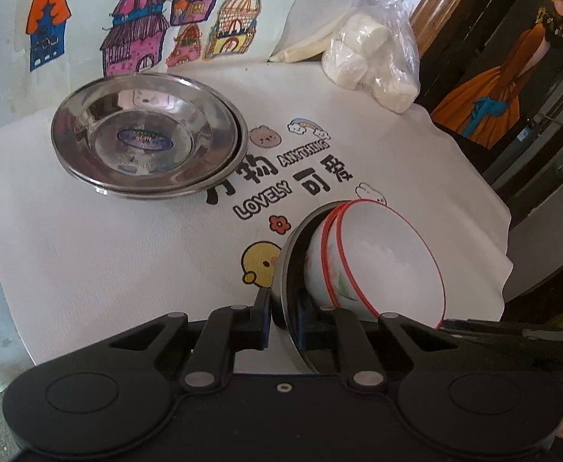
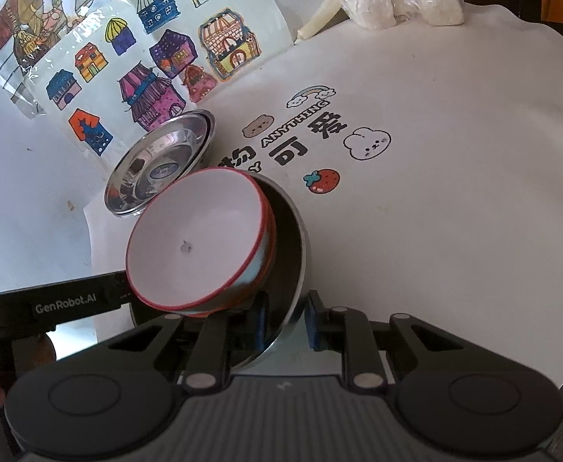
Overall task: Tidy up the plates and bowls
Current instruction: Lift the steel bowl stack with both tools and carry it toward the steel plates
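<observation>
White cloth (image 1: 127, 269) covers the table, printed with "LOVELY", "ANYTHING" and Chinese characters among cartoon animals, a chick and a strawberry (image 2: 321, 181). Behind it hangs a drawing of coloured houses (image 1: 139, 27), and a plastic bag of white lumps (image 1: 373, 61) sits at the far edge. Two stacked steel plates (image 1: 148, 140) with an oval sticker, unreadable, rest on the cloth. The left gripper (image 1: 283, 317) and the right gripper (image 2: 287, 323) each clench the rim of a steel bowl (image 2: 289, 242) near the cloth's front edge, holding two nested red-rimmed white bowls (image 2: 196, 242). "GenRobot.AI" marks the left gripper's side.
</observation>
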